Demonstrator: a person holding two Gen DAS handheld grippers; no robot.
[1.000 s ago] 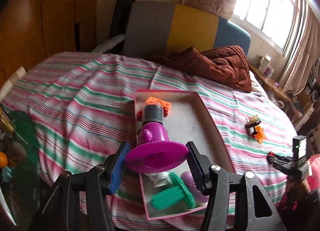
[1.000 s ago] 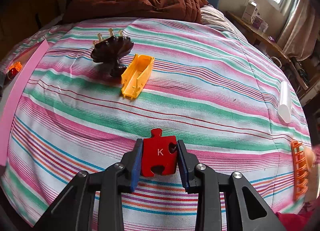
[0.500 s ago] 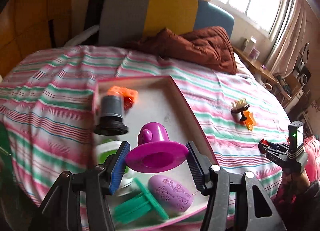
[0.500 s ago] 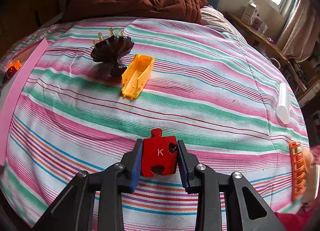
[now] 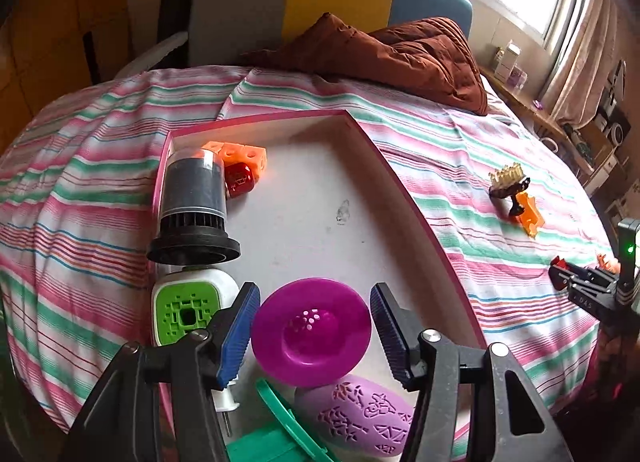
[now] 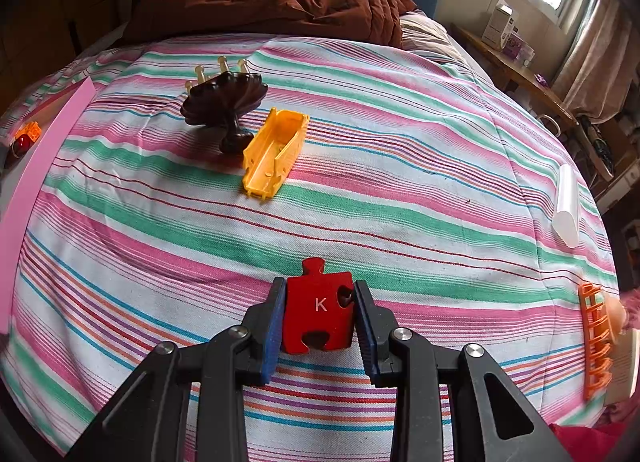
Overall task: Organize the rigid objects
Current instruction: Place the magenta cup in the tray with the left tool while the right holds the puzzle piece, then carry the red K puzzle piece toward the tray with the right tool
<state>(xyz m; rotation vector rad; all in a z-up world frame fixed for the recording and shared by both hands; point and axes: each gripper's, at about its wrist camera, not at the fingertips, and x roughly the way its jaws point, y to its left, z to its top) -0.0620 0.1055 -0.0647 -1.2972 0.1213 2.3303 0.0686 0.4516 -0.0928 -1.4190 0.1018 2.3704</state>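
Observation:
My left gripper (image 5: 314, 294) is shut on a magenta funnel-shaped toy (image 5: 311, 332), its flared mouth facing the camera, low over the near end of a pink-rimmed white tray (image 5: 400, 181). In the tray lie a black cylinder (image 5: 194, 205), an orange block (image 5: 242, 153), a red cube (image 5: 239, 179), a green-and-white plug (image 5: 186, 312), a green piece (image 5: 280, 422) and a lilac oval (image 5: 366, 418). My right gripper (image 6: 320, 288) is shut on a red puzzle piece marked K (image 6: 318, 314) just above the striped bedspread. The right gripper (image 5: 560, 274) also shows in the left wrist view, right of the tray.
On the bedspread lie a dark brown shell-shaped stand (image 6: 222, 101), a yellow-orange trough (image 6: 276, 151), a white tube (image 6: 566, 205) and an orange ladder piece (image 6: 596, 342). A brown quilt (image 5: 400, 57) is bunched at the bed's far end. The tray's pink rim (image 6: 44, 165) runs along the left.
My left gripper has come down and forward over the tray with the magenta toy, which now shows its open mouth. The right gripper and its puzzle piece have stayed put.

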